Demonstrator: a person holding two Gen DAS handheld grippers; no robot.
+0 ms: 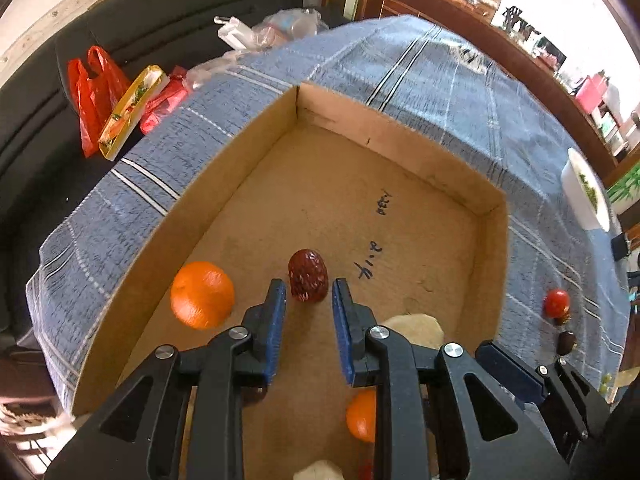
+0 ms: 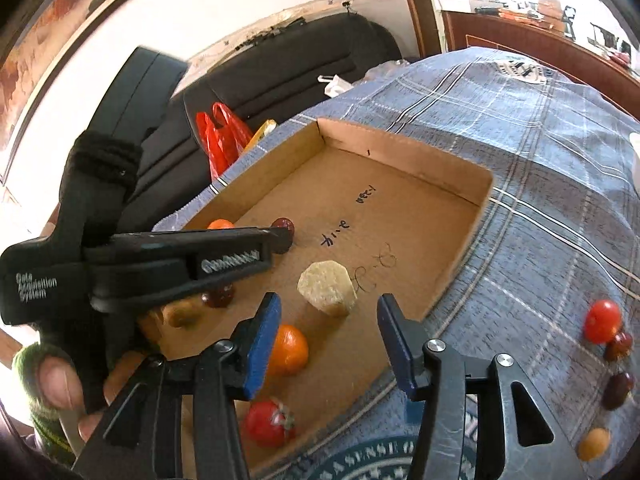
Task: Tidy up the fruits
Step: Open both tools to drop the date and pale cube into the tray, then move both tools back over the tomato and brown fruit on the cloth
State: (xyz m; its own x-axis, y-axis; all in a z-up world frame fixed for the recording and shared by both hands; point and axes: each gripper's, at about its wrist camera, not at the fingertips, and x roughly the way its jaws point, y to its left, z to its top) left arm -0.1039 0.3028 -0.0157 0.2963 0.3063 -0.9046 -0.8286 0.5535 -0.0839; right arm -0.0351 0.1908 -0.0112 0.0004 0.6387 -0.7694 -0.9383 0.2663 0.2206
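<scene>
- A room with a white wall and dark wood trim is seen; a black sofa (image 1: 168,16) stands behind the table, and a wooden sideboard (image 1: 460,12) crowded with small items lines the far side by bright windows.
- The table is covered by a blue checked cloth (image 1: 420,72) with pale and dark stripes.
- A shallow cardboard tray (image 1: 400,136) rests on the cloth, with handwriting marked on its floor.
- Red plastic bags (image 1: 92,92) and a yellow packet (image 1: 132,112) are laid on the sofa, with clear bags near the table edge.
- A white bowl (image 1: 584,192) is set at the cloth's right edge.
- Inside the tray are found an orange (image 1: 202,294), a second orange (image 2: 290,348), a pale peeled chunk (image 2: 328,288), a tomato (image 2: 268,422) and a wrinkled red date (image 1: 308,276).
- On the cloth outside the tray, a second tomato (image 2: 602,320), dark dates and a small yellowish fruit are left.
- The left gripper (image 1: 308,300) is held over the tray with its jaws slightly parted; the red date sits just beyond its tips, not pressed.
- The right gripper (image 2: 328,320) is held with its jaws apart, nothing between them, above the tray's near edge.
</scene>
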